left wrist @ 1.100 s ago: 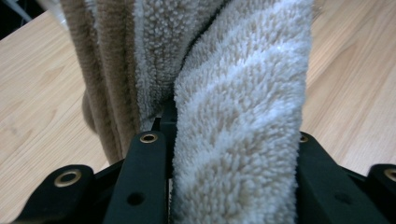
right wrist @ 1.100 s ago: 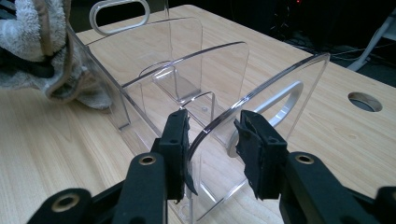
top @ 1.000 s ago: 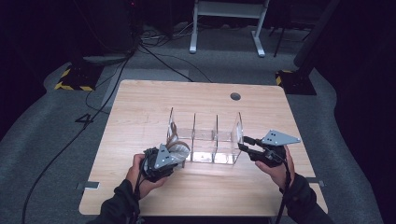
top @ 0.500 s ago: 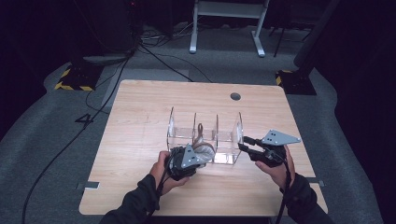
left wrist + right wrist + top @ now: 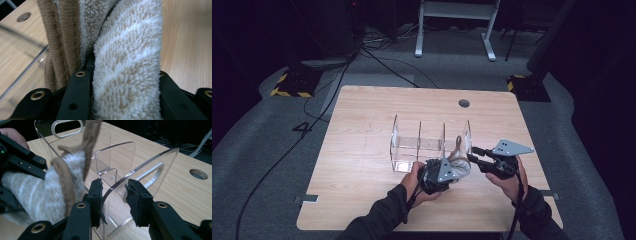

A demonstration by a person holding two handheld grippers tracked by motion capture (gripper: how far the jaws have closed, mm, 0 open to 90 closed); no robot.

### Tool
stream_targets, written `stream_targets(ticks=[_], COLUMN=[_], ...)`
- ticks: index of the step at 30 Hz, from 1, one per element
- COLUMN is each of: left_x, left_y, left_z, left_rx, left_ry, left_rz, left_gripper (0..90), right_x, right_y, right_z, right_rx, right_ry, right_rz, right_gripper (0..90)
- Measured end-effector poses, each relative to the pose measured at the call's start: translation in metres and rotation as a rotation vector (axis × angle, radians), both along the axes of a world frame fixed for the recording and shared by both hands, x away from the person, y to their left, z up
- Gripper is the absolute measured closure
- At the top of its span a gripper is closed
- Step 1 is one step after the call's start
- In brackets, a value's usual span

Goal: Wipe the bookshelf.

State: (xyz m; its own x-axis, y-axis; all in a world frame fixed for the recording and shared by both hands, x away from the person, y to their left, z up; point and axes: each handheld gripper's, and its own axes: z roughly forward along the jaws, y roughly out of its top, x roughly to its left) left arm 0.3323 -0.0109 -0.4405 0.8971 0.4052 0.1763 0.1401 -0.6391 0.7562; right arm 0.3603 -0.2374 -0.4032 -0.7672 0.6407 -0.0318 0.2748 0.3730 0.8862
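Wooden table (image 5: 362, 165) on a dark floor holds a clear acrylic organizer (image 5: 418, 145). At its right end, the left gripper (image 5: 451, 172) is clamped on a fluffy striped sock (image 5: 127, 62). The right gripper (image 5: 475, 154) straddles the organizer's right end wall, jaws slightly apart.

A single figure "4" (image 5: 305, 129) could be read, marked in dark strokes on the grey floor (image 5: 272, 145) to the left of the desk (image 5: 362, 150), beside the trailing cable. Farther off on the left, a low block (image 5: 292, 84) on the floor carried yellow-and-black hazard stripes, a warning marking without words. No other writing, label or brand was legible anywhere in the views.
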Motion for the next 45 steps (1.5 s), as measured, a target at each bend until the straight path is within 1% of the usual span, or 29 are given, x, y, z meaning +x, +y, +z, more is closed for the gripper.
stream_targets(ticks=[3, 4, 7, 9, 13, 16, 19, 20, 21, 23, 25, 26, 29, 33, 34, 35, 39, 40, 42, 43, 44, 45], left_x=[-0.003, -0.002, 0.0, 0.0, 0.002, 0.003, 0.002, 0.002, 0.001, 0.001, 0.0, 0.0, -0.002, -0.004, -0.006, -0.006, -0.008, -0.009, -0.011, -0.011, -0.012, -0.013], left_y=[-0.012, -0.014, -0.019, -0.021, -0.018, -0.015, -0.01, -0.007, -0.004, 0.003, 0.014, 0.014, 0.035, 0.06, 0.071, 0.071, 0.093, 0.104, 0.114, 0.114, 0.123, 0.128], left_z=[-0.002, -0.003, -0.004, -0.006, -0.005, -0.003, -0.001, 0.0, 0.001, 0.003, 0.004, 0.004, 0.005, 0.006, 0.007, 0.007, 0.009, 0.01, 0.01, 0.01, 0.01, 0.01], left_rx=[0.007, 0.001, -0.016, -0.013, -0.013, -0.012, -0.013, -0.007, -0.004, 0.008, 0.022, 0.022, 0.036, 0.025, 0.027, 0.027, 0.026, 0.018, 0.015, 0.015, 0.013, 0.009], left_ry=[-0.005, -0.001, 0.006, 0.005, 0.006, 0.006, 0.009, 0.011, 0.005, 0.007, 0.0, 0.0, -0.001, 0.01, 0.006, 0.006, 0.008, 0.01, 0.007, 0.007, 0.006, 0.009], left_rz=[-0.016, -0.018, -0.012, -0.005, 0.005, 0.015, 0.025, 0.03, 0.032, 0.041, 0.053, 0.053, 0.084, 0.123, 0.143, 0.143, 0.185, 0.202, 0.223, 0.223, 0.24, 0.248], left_gripper=[67.4, 67.4, 67.4, 67.3, 67.4, 67.5, 67.5, 67.5, 67.5, 67.5, 67.5, 67.5, 67.5, 67.4, 67.4, 67.5, 67.5, 67.4, 67.4, 67.3, 67.3, 67.3], right_x=[0.0, 0.0, 0.0, -0.001, 0.0, 0.0, 0.0, 0.0, 0.0, 0.0, 0.001, 0.001, 0.001, 0.001, 0.002, 0.002, 0.002, 0.002, 0.002, 0.002, 0.002, 0.002], right_y=[0.001, 0.001, 0.001, 0.001, 0.001, 0.001, 0.001, 0.001, 0.001, 0.001, 0.001, 0.001, 0.001, 0.0, 0.0, 0.0, 0.0, -0.001, -0.001, -0.001, -0.001, -0.001], right_z=[0.0, 0.0, -0.001, 0.0, 0.0, -0.001, -0.001, -0.001, -0.001, -0.001, -0.001, -0.001, -0.001, -0.001, -0.001, -0.001, -0.001, -0.001, -0.001, -0.001, -0.001, -0.001], right_rx=[0.003, 0.003, 0.005, 0.004, 0.002, 0.01, 0.01, 0.01, 0.009, 0.008, 0.007, 0.007, 0.007, 0.007, 0.006, 0.006, 0.008, 0.009, 0.01, 0.01, 0.01, 0.008], right_ry=[0.0, -0.001, -0.001, -0.002, -0.003, -0.004, -0.005, -0.005, -0.005, -0.005, -0.006, -0.006, -0.004, 0.0, 0.0, 0.0, 0.001, 0.002, 0.002, 0.002, 0.002, 0.002], right_rz=[0.001, 0.002, 0.001, 0.002, 0.003, 0.004, 0.005, 0.004, 0.005, 0.006, 0.007, 0.007, 0.008, 0.016, 0.016, 0.016, 0.02, 0.022, 0.024, 0.024, 0.024, 0.024], right_gripper=[65.9, 65.9, 66.0, 66.0, 66.1, 66.2, 66.2, 66.2, 66.3, 66.3, 66.3, 66.3, 66.3, 66.3, 66.3, 66.3, 66.3, 66.3, 66.3, 66.3, 66.3, 66.3])
